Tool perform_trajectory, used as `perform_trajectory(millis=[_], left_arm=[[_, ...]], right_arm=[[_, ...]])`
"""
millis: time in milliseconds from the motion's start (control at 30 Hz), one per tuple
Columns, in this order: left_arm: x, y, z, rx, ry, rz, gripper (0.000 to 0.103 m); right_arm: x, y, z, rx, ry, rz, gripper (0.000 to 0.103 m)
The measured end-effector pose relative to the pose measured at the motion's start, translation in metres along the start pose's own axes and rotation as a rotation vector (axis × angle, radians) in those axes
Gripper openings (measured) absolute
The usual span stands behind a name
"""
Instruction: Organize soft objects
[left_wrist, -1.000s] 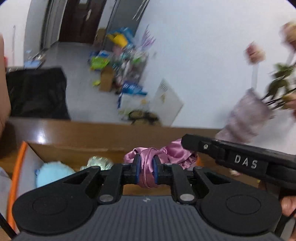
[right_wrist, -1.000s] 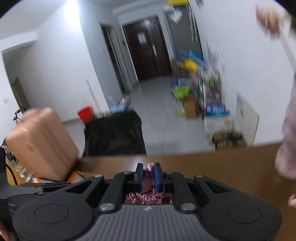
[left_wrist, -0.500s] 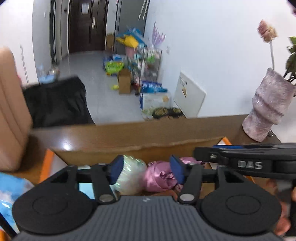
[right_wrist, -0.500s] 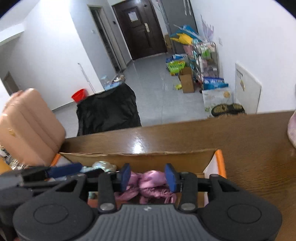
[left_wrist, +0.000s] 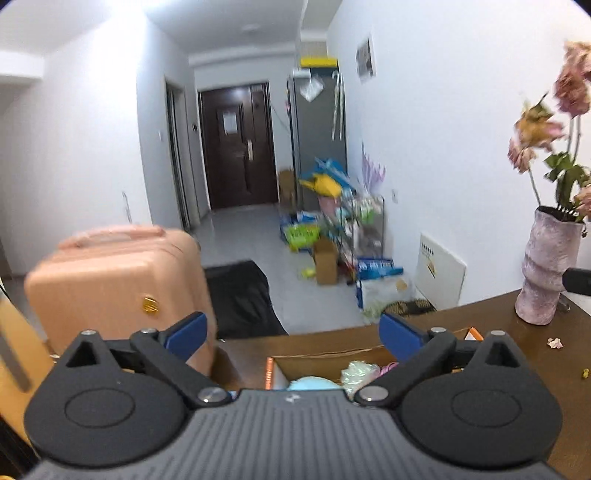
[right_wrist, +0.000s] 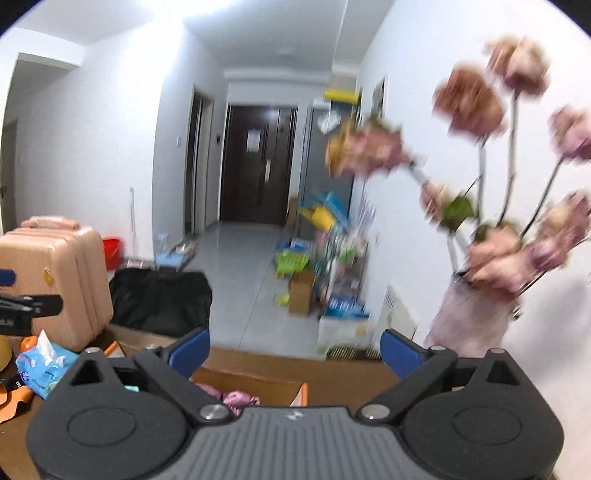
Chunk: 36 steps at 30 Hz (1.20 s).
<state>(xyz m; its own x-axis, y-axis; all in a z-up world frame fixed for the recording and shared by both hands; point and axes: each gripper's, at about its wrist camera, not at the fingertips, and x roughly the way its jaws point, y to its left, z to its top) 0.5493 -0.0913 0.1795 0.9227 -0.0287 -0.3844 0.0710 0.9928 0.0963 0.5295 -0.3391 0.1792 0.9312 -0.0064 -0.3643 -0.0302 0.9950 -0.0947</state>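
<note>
A cardboard box with an orange flap stands on the brown table. In it lie a pink satin cloth, a light blue plush and a pale green fluffy item. My left gripper hangs above and behind the box, its jaws opening wide with nothing between them. My right gripper is likewise raised over the box, its jaws opening and nothing between them. The pink cloth peeks out beside the left gripper's right finger. The left gripper also shows at the left edge of the right wrist view.
A pink vase with dried flowers stands on the table at the right, close to the right gripper. A blue tissue pack lies left of the box. Beyond the table are a peach suitcase, a black bag and floor clutter.
Both grippers were shut on the pink satin cloth over the box; both let go, opened wide and rose back. The cloth now lies in the box.
</note>
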Motion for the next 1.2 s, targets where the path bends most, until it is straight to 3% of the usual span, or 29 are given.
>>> perform_trajectory(millis=[233, 400, 633, 1000, 1200], left_arm=[[-0.062, -0.001, -0.014, 0.006, -0.084, 0.027, 0.103], [-0.113, 0.002, -0.054, 0.03, -0.154, 0.067, 0.103], [-0.187, 0.018, -0.136, -0.003, -0.159, 0.022, 0.103], [-0.293, 0.054, -0.259, -0.073, -0.109, 0.068, 0.103], [-0.336, 0.056, -0.315, -0.024, -0.067, 0.082, 0.103]], right_arm=[[-0.057, 0.007, -0.006, 0.018, -0.044, -0.005, 0.1], [-0.103, 0.018, -0.031, 0.051, -0.101, -0.001, 0.101], [-0.181, 0.043, -0.098, 0.016, -0.183, -0.017, 0.103], [-0.293, 0.09, -0.227, 0.046, -0.166, 0.047, 0.103], [-0.347, 0.118, -0.288, 0.016, -0.146, 0.019, 0.103]])
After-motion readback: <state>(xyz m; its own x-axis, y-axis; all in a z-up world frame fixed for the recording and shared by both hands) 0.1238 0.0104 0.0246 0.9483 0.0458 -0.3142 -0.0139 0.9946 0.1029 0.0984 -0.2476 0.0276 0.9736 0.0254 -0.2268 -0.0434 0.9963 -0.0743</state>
